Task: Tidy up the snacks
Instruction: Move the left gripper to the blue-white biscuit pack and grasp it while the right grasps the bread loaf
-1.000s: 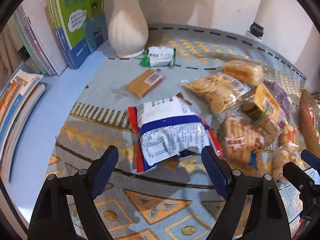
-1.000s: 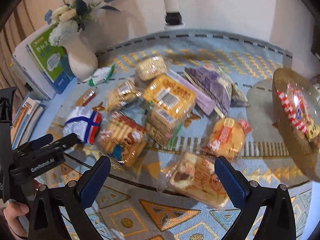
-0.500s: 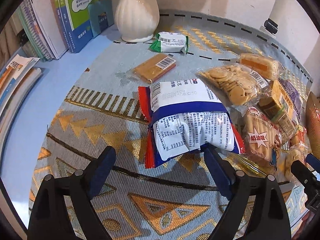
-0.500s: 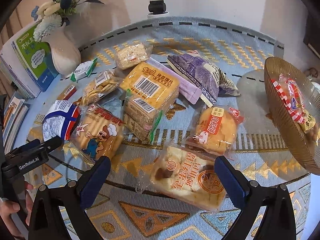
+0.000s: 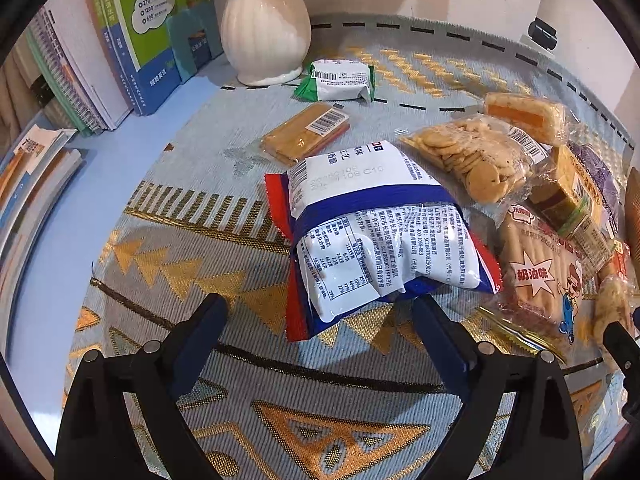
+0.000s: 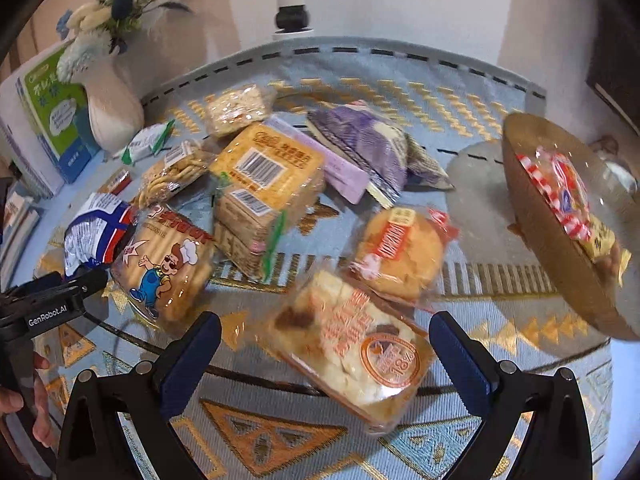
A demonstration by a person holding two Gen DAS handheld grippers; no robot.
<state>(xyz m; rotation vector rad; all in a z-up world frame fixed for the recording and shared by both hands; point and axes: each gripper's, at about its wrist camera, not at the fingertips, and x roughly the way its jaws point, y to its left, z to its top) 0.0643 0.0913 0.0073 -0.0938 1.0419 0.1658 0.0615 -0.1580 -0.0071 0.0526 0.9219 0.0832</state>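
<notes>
Books (image 5: 132,36): upright at far left of the surface; green cover with Chinese writing and "270", "1200", "690" in a bubble.
Vase (image 5: 266,20): white, ribbed, right of the books; its top is cut off in the left view, blue and white flowers (image 6: 100,8) show in the right view.
Left gripper (image 5: 320,316): fingers spread wide, grasping nothing; the near end of the white-and-blue packet (image 5: 368,236) lies between the tips, back side up with a nutrition table and barcode.
Other snacks: green-ended packet (image 5: 340,80), flat cracker pack (image 5: 306,134), bag of round biscuits (image 5: 472,156), all with barcodes; chef-cartoon biscuit bag (image 6: 164,268), Chinese lettering.
Left gripper's body: marked "GenRobot.AI" in the right view.
Right gripper (image 6: 324,340): fingers released and wide, straddling a blurred cake pack (image 6: 352,344) with an orange round seal; writing unreadable.
Basket (image 6: 560,264): woven, far right on the patterned cloth (image 6: 280,440), holding red-and-white wrapped snacks (image 6: 560,196); partly cut off.
</notes>
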